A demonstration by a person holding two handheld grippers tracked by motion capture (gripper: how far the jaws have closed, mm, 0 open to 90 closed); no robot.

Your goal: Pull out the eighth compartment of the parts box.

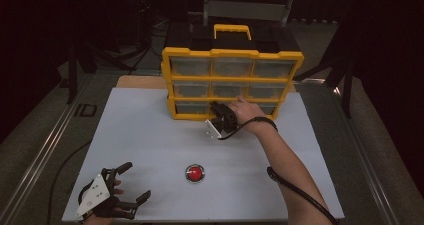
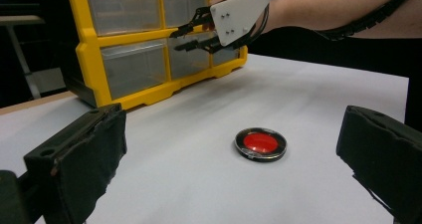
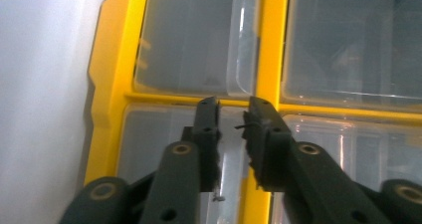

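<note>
A yellow drawer organizer (image 1: 232, 53) with clear drawers stands at the back of the white table (image 1: 150, 130). My right gripper (image 1: 216, 106) is at its bottom row, at the middle drawer (image 1: 227, 106). In the right gripper view its jaws (image 3: 233, 107) stand a narrow gap apart against the clear drawer front (image 3: 164, 134), with a thin clear lip between the pads; no press on it shows. My left gripper (image 1: 137, 181) rests at the table's near left corner, jaws wide apart and holding nothing. A red button (image 1: 195, 173) lies between the two hands, nearer the front edge.
The organizer has a yellow carry handle (image 1: 232, 31) on top. In the left gripper view the red button (image 2: 260, 143) lies ahead of the wide jaws (image 2: 229, 129), and the right gripper (image 2: 181, 40) is at the organizer (image 2: 92, 64). A black cable (image 1: 300, 192) trails along the right forearm.
</note>
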